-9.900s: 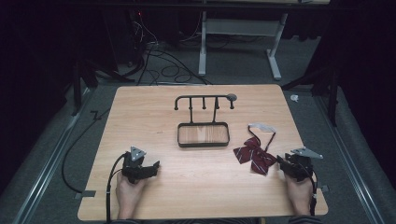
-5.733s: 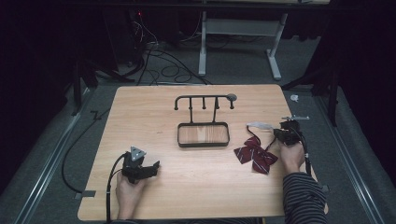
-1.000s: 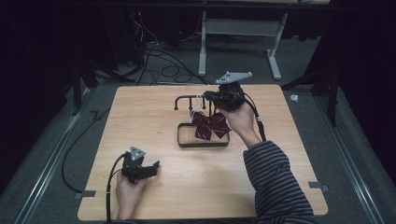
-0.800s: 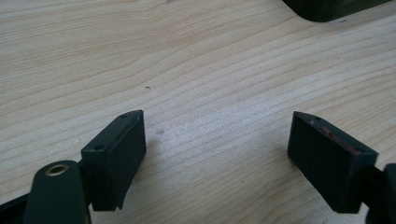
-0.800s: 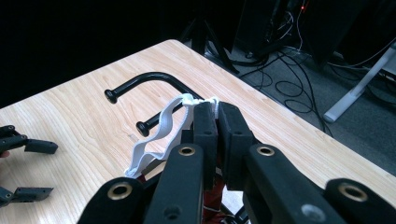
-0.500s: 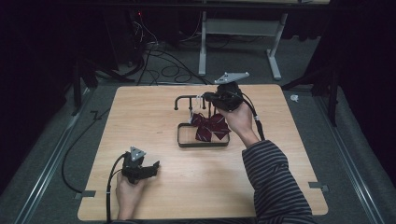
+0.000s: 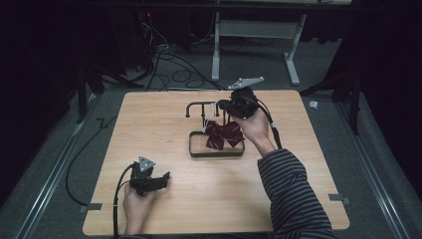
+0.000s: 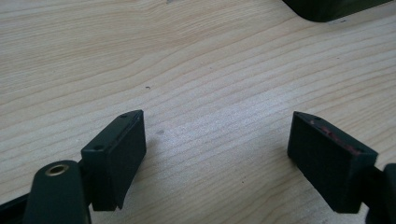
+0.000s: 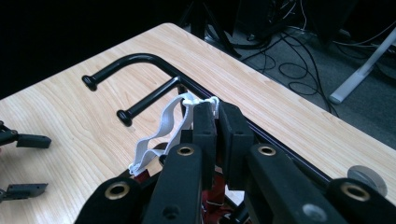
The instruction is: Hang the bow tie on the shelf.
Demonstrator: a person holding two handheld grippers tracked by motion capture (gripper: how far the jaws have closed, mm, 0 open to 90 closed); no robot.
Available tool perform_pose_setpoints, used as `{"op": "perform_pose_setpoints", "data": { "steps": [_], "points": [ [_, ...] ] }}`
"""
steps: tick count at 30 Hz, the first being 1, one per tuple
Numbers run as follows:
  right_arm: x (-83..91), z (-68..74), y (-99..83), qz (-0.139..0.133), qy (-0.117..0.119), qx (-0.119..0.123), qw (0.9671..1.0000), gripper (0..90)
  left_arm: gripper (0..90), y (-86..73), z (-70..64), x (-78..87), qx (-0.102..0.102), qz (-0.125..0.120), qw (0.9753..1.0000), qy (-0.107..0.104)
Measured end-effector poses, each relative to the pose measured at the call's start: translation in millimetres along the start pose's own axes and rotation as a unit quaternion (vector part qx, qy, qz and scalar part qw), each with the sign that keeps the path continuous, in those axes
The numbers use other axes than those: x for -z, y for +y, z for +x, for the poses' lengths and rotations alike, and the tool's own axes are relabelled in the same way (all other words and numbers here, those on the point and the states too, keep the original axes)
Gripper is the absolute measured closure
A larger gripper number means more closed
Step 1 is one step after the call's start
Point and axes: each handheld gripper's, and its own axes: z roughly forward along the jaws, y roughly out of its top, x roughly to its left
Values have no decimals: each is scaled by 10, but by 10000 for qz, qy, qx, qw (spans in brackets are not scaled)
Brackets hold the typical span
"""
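Near the front edge of the table (image 7: 164, 219), the left gripper (image 7: 149, 180) rests low on the wood in the person's hand, and its jaws stand wide apart with only bare wood between them. Farther back, the right gripper (image 7: 234, 105) is held up over the rack (image 7: 199, 106), which rises from the tray (image 7: 216, 152). Its jaws are pressed together on the white strap (image 9: 161, 135) of the bow tie (image 7: 224, 134). The dark red bow tie hangs below this gripper, above the tray and just beside the rack's bar. In the right gripper view, the strap loops near the shorter hook (image 9: 144, 102) of the rack. Beyond the table, cables (image 7: 164, 55) lie on the floor.
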Motion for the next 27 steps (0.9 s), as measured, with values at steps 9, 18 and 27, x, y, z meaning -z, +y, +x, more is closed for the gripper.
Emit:
{"op": "perform_pose_setpoints", "data": {
  "steps": [9,18,27],
  "points": [
    [-30,33,2,26,-29,75,10000,812,199,0,1,1,2,2,10000,-6],
    [115,54,19,-174,-32,140,9997,801,199,0,0,0,2,-2,10000,0],
    [254,53,-57,-307,106,107,9994,749,199,0,0,0,1,-1,10000,-1]
  ]
}}
